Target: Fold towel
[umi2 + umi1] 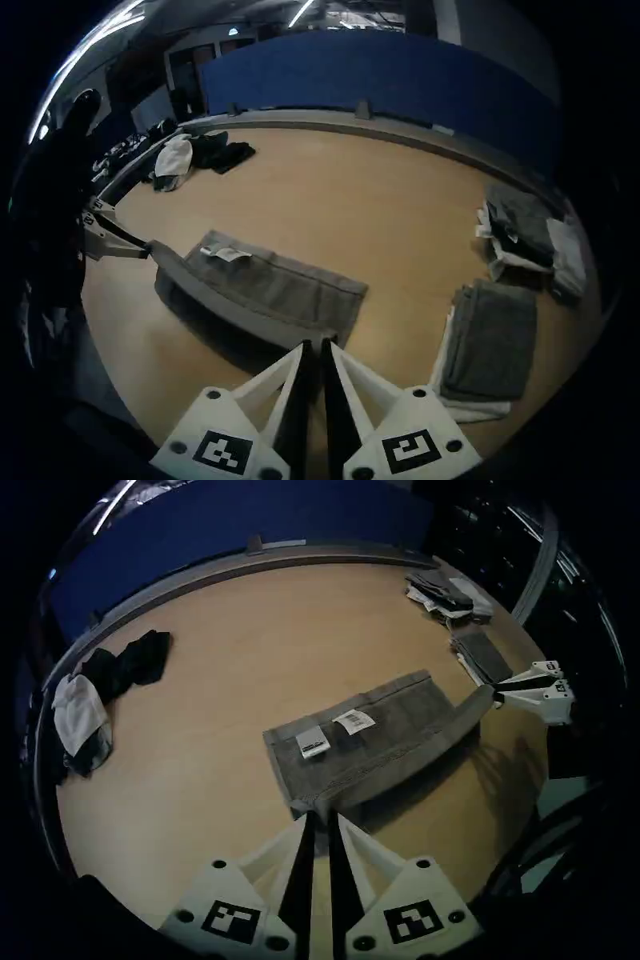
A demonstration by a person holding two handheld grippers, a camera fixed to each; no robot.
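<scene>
A grey towel (404,720) lies flat across the wooden table (240,640), with two white labels (354,721) on top. Its near edge is raised off the table and stretched between both grippers. In the left gripper view, my left gripper (320,820) is shut on one near corner. Far to the right, my right gripper (498,696) pinches the other corner. In the right gripper view, the right gripper (314,346) is shut on the towel (280,288), and the left gripper (144,248) holds the far corner at the left.
A folded grey towel (488,340) and a stack of folded cloths (528,228) lie to the right of the towel. A heap of dark and white clothes (100,692) sits at the table's far left. A blue partition (384,72) runs behind the table.
</scene>
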